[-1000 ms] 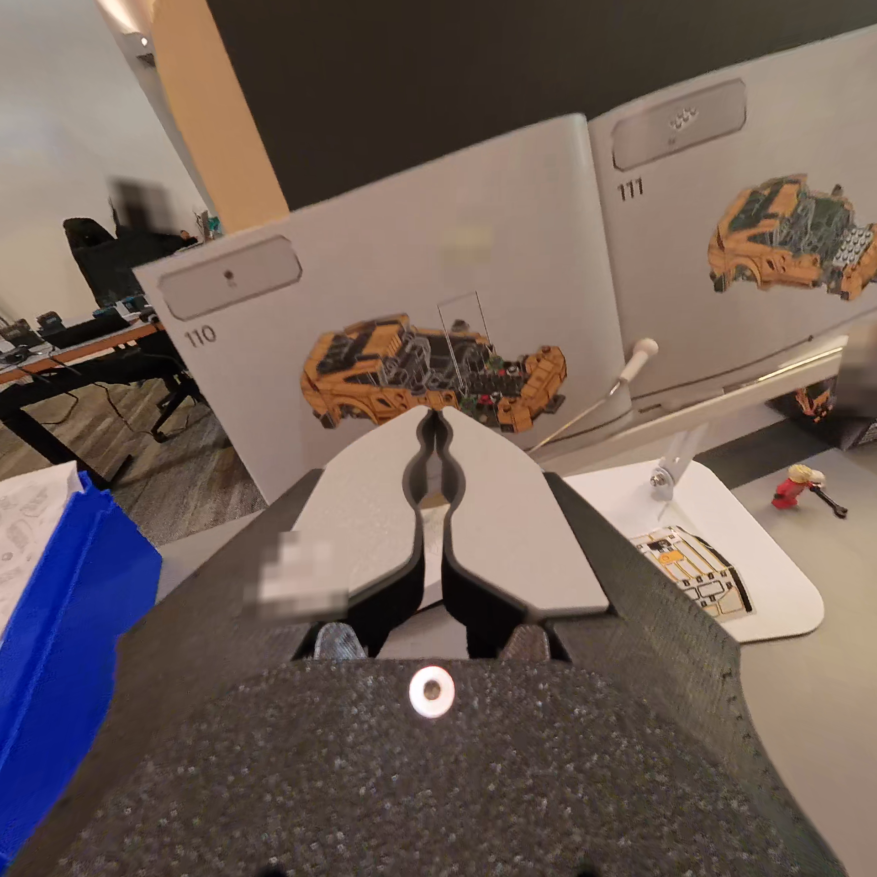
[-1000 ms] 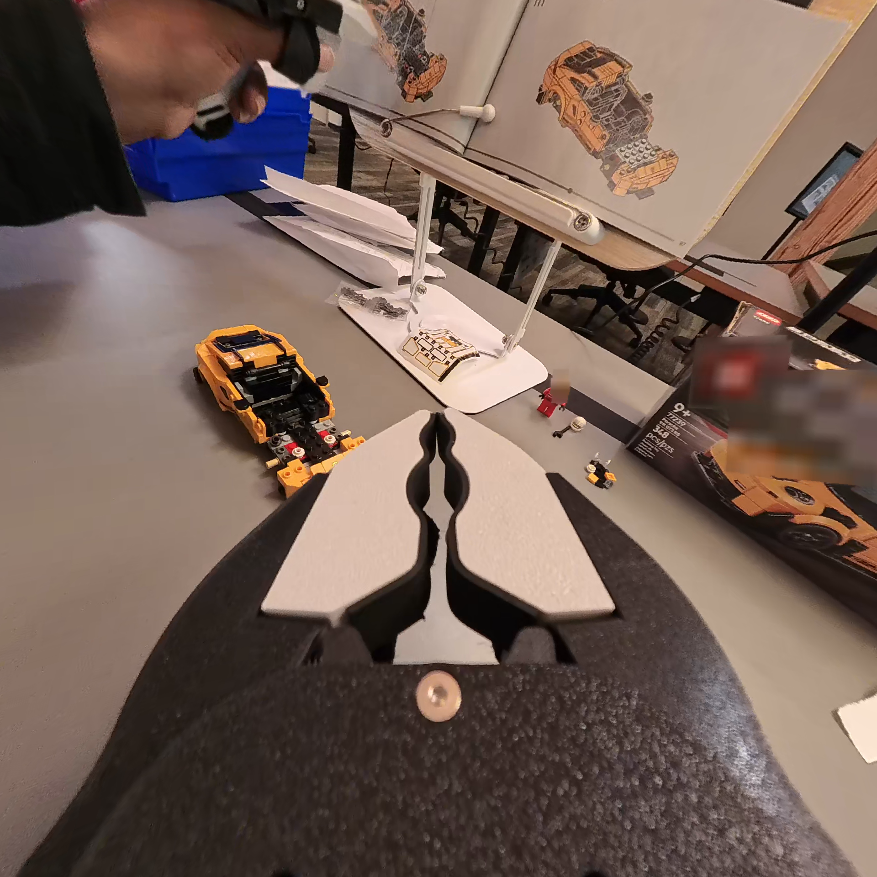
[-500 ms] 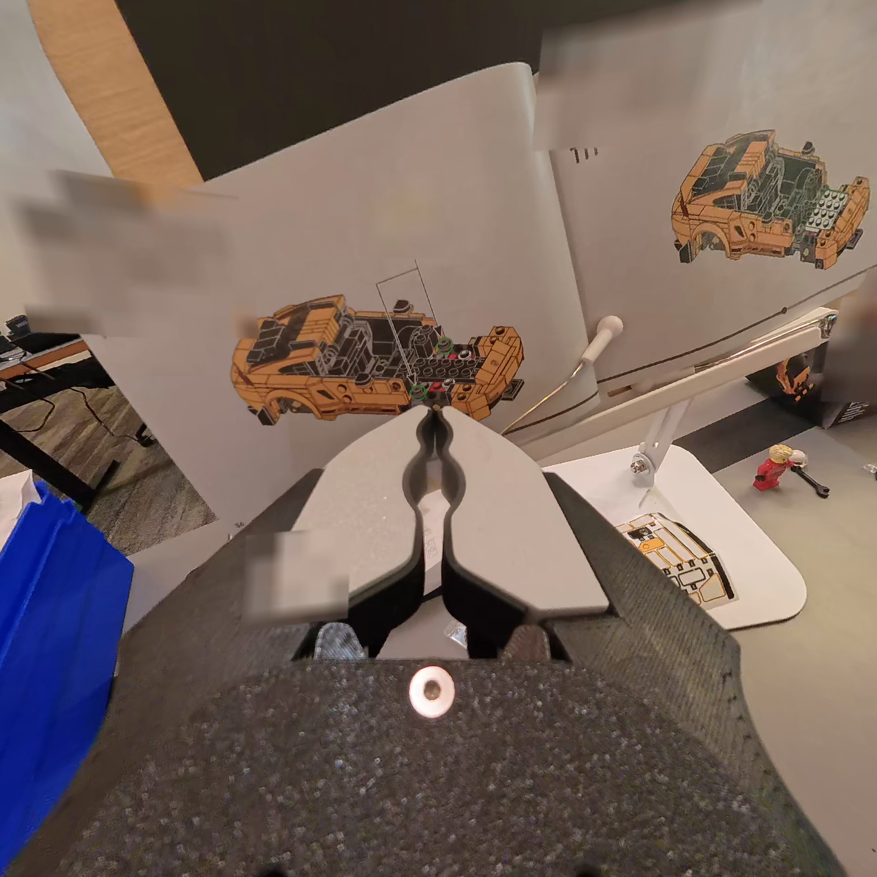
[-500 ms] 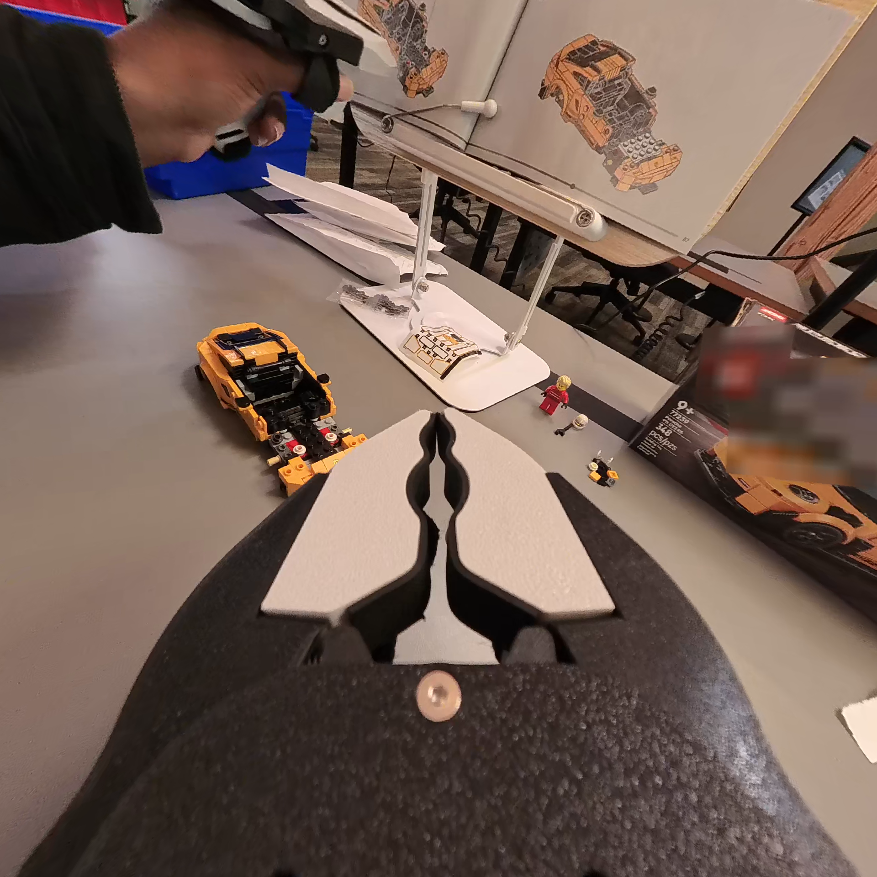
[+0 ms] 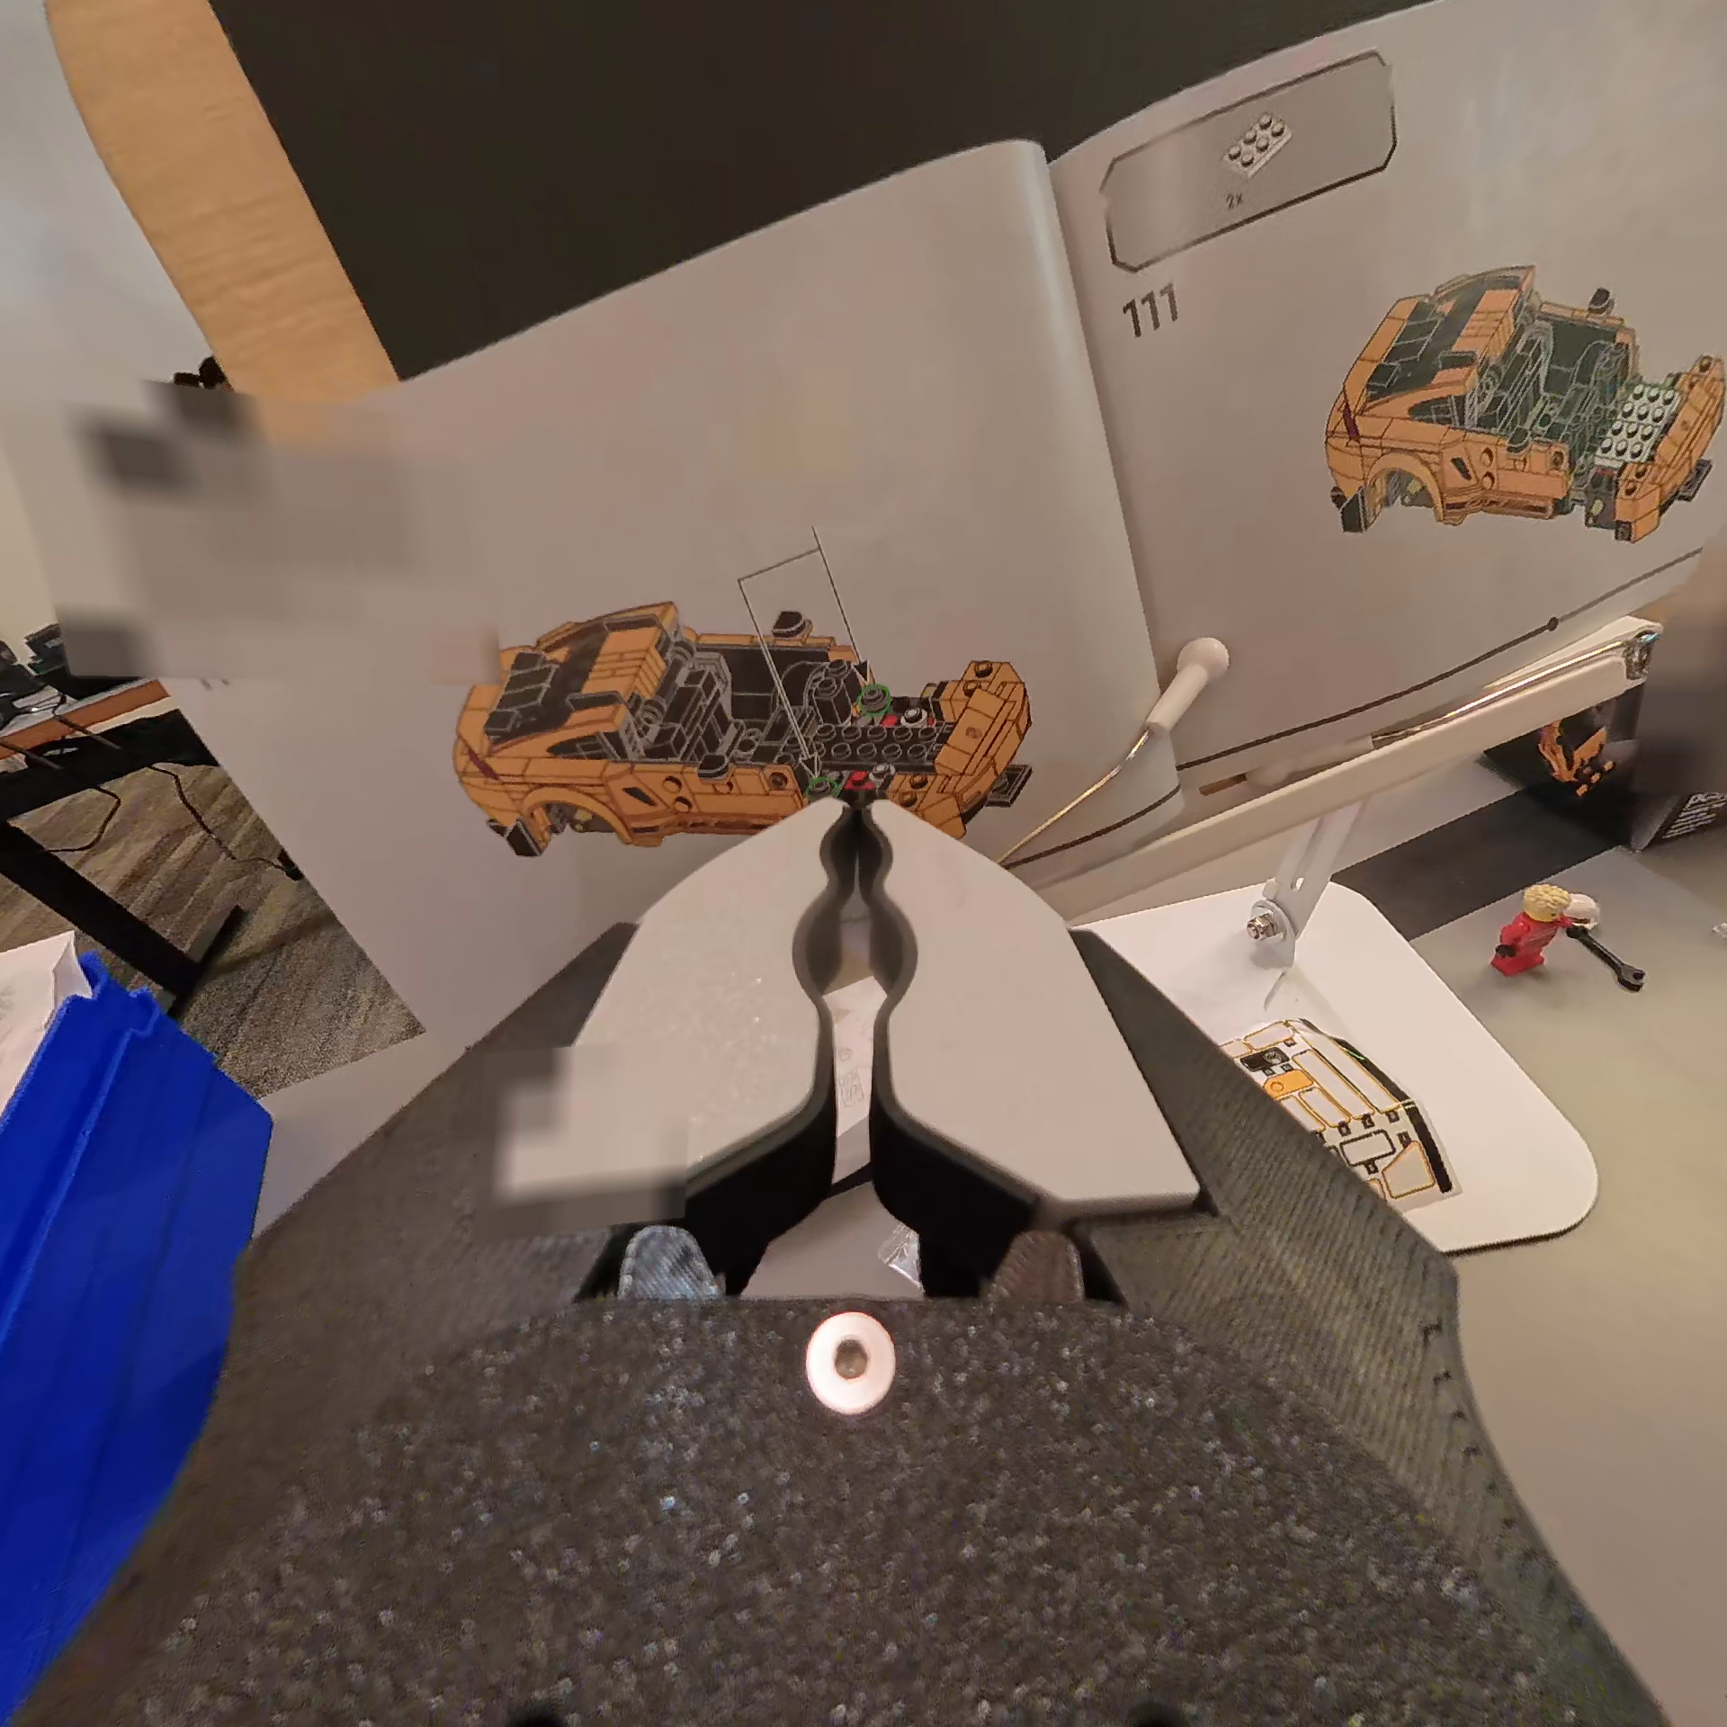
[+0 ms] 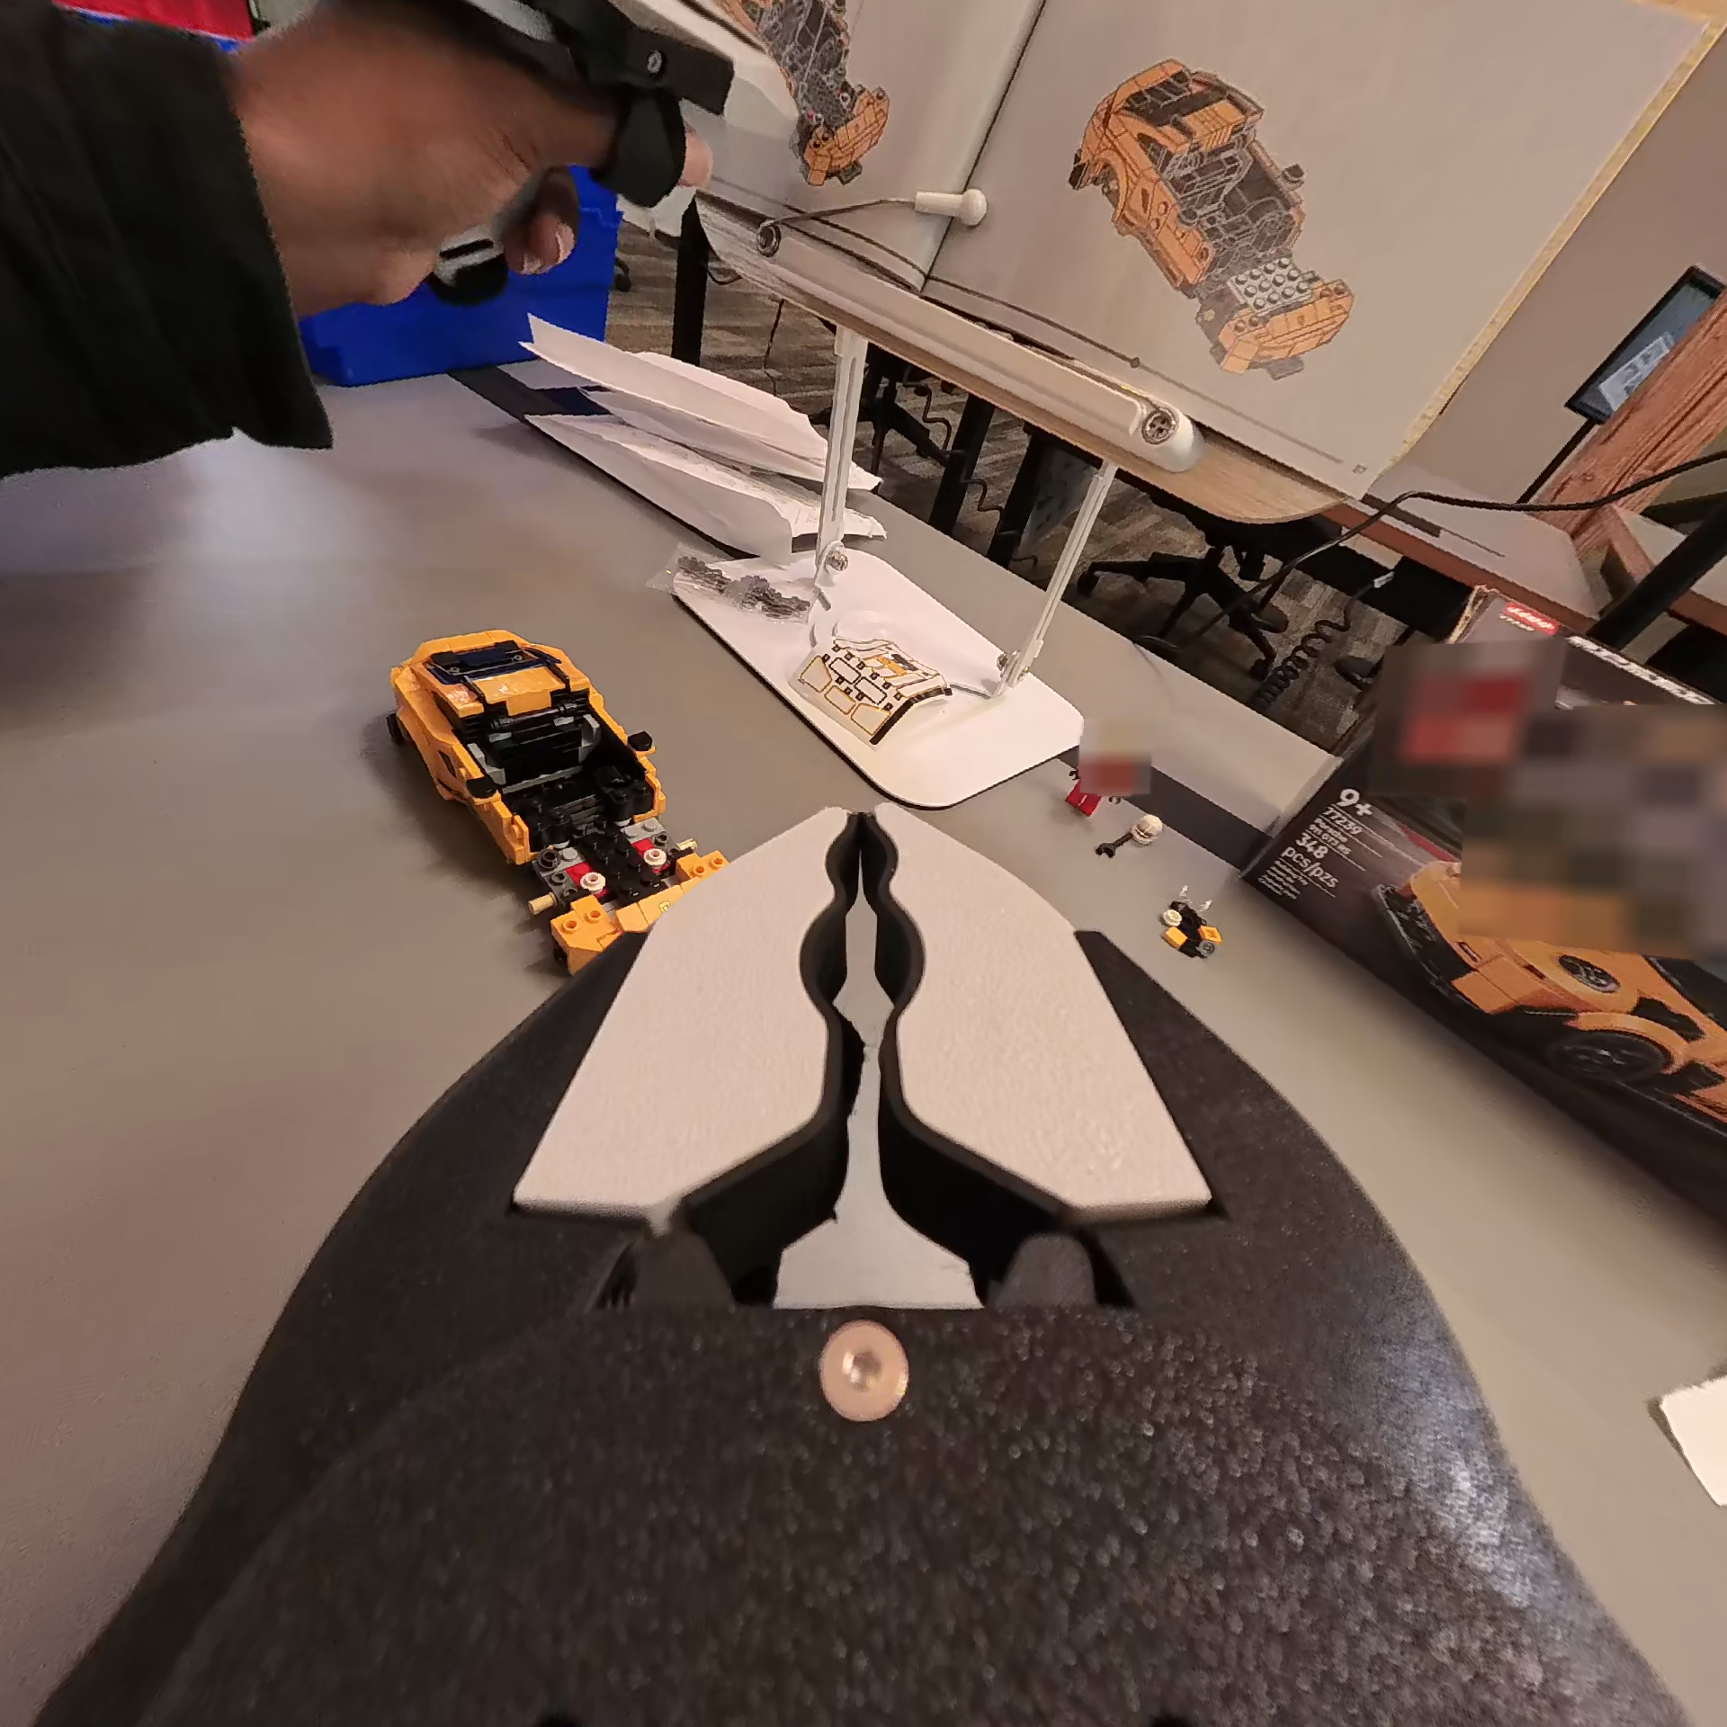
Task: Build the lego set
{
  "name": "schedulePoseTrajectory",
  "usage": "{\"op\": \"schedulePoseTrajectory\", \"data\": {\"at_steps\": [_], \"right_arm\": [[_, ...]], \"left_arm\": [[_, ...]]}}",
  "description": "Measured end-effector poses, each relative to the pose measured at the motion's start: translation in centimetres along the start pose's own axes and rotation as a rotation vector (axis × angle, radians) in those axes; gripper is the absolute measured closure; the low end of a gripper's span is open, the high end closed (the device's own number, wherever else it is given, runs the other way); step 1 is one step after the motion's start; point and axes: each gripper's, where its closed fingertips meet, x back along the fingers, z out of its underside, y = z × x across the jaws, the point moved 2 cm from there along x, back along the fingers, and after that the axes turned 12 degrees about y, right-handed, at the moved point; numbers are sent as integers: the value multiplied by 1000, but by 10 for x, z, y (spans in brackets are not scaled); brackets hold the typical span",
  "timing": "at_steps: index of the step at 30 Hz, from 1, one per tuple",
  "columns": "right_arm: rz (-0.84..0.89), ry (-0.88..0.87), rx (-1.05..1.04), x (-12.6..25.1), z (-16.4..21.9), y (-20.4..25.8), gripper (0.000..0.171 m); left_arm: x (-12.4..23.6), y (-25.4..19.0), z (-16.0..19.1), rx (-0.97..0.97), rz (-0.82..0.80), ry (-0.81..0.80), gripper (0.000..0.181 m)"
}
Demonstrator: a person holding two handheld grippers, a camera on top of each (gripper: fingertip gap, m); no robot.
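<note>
Blue bin (image 5: 103,1215) far left, then left gripper (image 5: 852,815) up close to the open instruction booklet (image 5: 748,523), fingers pressed together, nothing between them. Orange lego car (image 6: 533,776) half built on the grey tabletop (image 6: 187,934), white book stand base (image 6: 981,738) just past it. Right gripper (image 6: 858,822) low over the tabletop beside the car's rear, fingers together too, empty. Minifigure (image 5: 1533,939) and lego box (image 6: 1495,981) off to the right

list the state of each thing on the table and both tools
left tool: shut, empty, raised at the booklet
right tool: shut, empty, above the table
lego car: part built, rear open, on the table
instruction booklet: open on its stand
minifigure: lying down
lego box: lying flat
</note>
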Motion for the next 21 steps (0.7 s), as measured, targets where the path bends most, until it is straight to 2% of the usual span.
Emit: {"op": "schedulePoseTrajectory", "data": {"at_steps": [11,21], "right_arm": [[-1,1,-3,1,0,-1,171],[-1,-4,-7,2,0,-2,171]], "left_arm": [[0,-13,-27,-19,14,-37,181],[-8,-12,-20,-6,2,-8,181]]}}
